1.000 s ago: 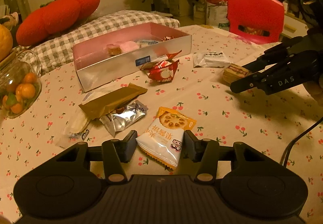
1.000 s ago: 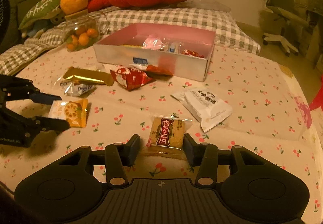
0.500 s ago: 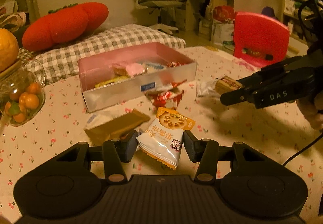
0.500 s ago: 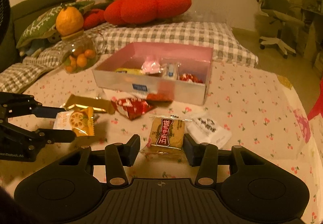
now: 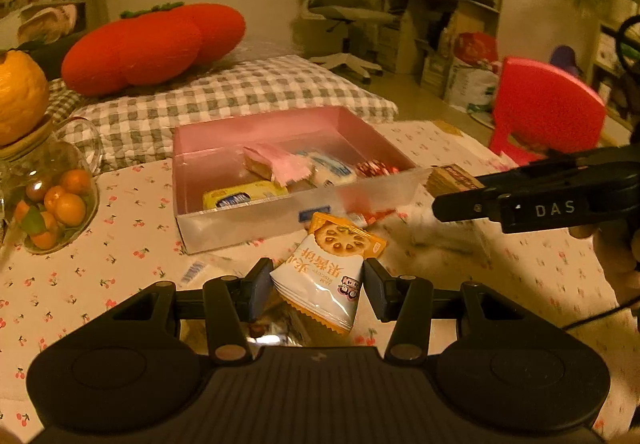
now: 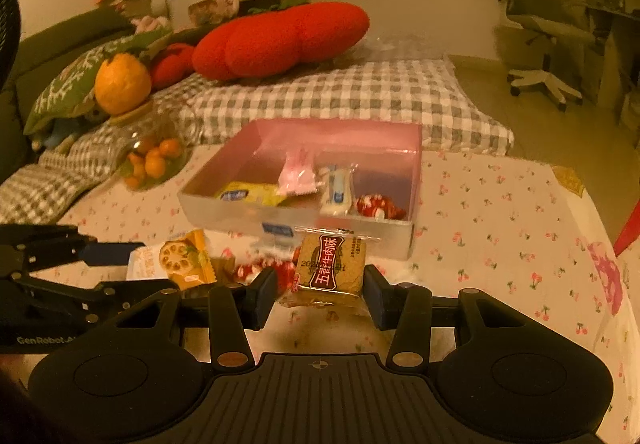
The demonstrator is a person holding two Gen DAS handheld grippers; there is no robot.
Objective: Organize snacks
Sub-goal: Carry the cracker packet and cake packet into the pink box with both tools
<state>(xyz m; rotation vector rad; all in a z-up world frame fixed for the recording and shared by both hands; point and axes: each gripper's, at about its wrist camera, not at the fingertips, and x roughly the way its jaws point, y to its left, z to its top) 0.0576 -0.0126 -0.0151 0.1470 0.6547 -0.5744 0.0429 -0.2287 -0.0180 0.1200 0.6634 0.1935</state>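
Note:
My left gripper [image 5: 318, 290] is shut on a white and orange biscuit packet [image 5: 328, 272] and holds it above the table, just short of the pink box [image 5: 280, 220]. My right gripper [image 6: 320, 292] is shut on a brown square snack packet [image 6: 330, 270] and holds it near the box's front wall [image 6: 296, 226]. The box holds a yellow packet [image 6: 248, 196], a pink packet [image 6: 298, 174], a white and blue packet [image 6: 338, 192] and a red wrapped snack [image 6: 376, 206]. The right gripper also shows in the left wrist view [image 5: 452, 190], and the left gripper in the right wrist view [image 6: 160, 270].
A glass jar of small oranges [image 5: 48, 200] stands left of the box with a large orange [image 5: 18, 96] on its lid. Loose red snacks [image 6: 260, 270] lie on the cherry-print tablecloth [image 6: 500, 224] before the box. A checked cushion [image 6: 360, 96] lies behind, and a red chair [image 5: 548, 108] stands at the right.
Both grippers have lifted their packets off the table and carried them towards the pink box, which now looks closer and larger in both views.

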